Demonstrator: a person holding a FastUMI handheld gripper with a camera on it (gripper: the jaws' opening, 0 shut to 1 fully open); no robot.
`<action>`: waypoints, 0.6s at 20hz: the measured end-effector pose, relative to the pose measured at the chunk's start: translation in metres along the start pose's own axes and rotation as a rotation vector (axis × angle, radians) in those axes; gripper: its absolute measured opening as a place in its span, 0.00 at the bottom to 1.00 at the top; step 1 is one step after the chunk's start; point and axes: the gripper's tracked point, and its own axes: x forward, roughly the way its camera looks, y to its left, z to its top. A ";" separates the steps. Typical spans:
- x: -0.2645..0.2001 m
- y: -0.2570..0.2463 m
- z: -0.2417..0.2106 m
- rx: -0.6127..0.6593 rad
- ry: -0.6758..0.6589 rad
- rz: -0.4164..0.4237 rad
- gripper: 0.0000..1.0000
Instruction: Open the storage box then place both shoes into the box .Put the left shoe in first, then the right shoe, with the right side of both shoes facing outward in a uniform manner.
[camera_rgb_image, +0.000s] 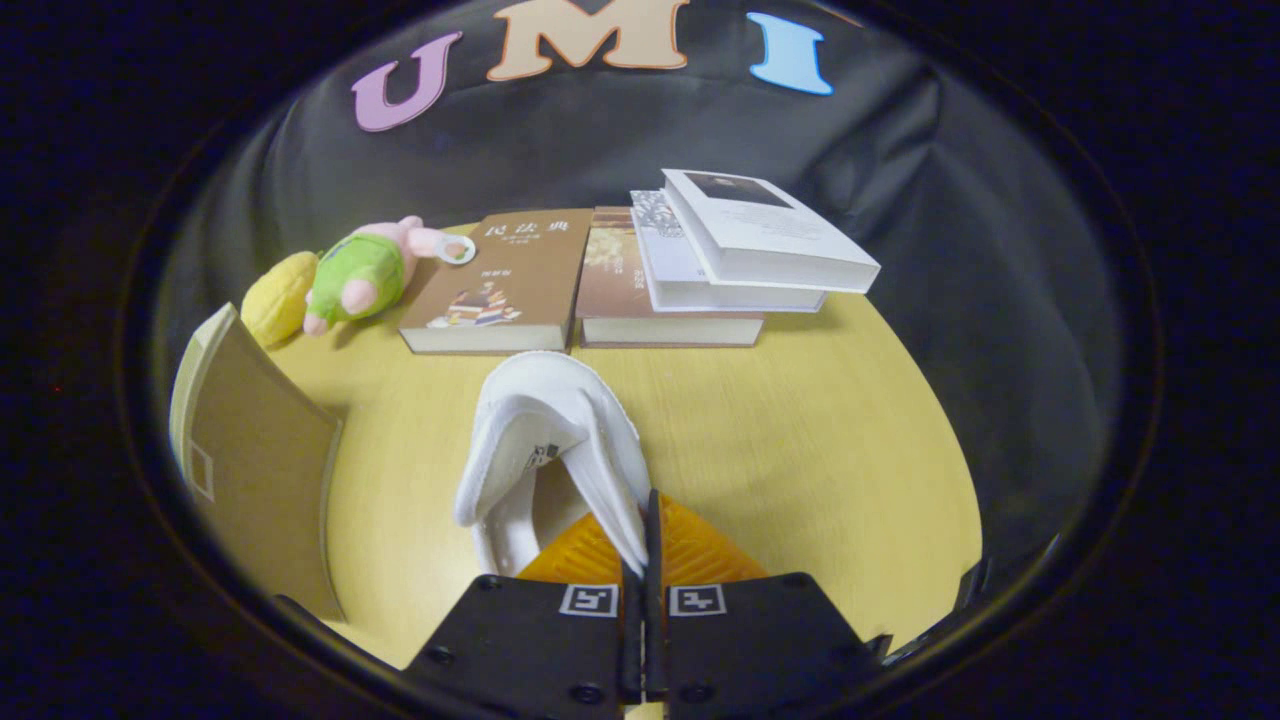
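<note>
I have the gripper (640, 560) pinched tight on the shoe's (545, 440) side wall, lifted over the table (800, 440). The box (255, 455) stands open just left of the shoe. I judge this the first shoe; both placements remain.

On the table (800, 430), the shoe (545, 440) lies just ahead of the gripper (640, 540), its collar edge pinched between the closed fingers, with the storage box (255, 460) to its left, books (640, 270) beyond it, and a plush toy (365, 272) left of those.
</note>
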 end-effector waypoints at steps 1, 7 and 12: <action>-0.008 0.001 0.002 0.011 -0.001 0.011 0.05; -0.070 0.032 0.027 0.109 -0.040 0.128 0.05; -0.128 0.084 0.035 0.139 -0.028 0.276 0.05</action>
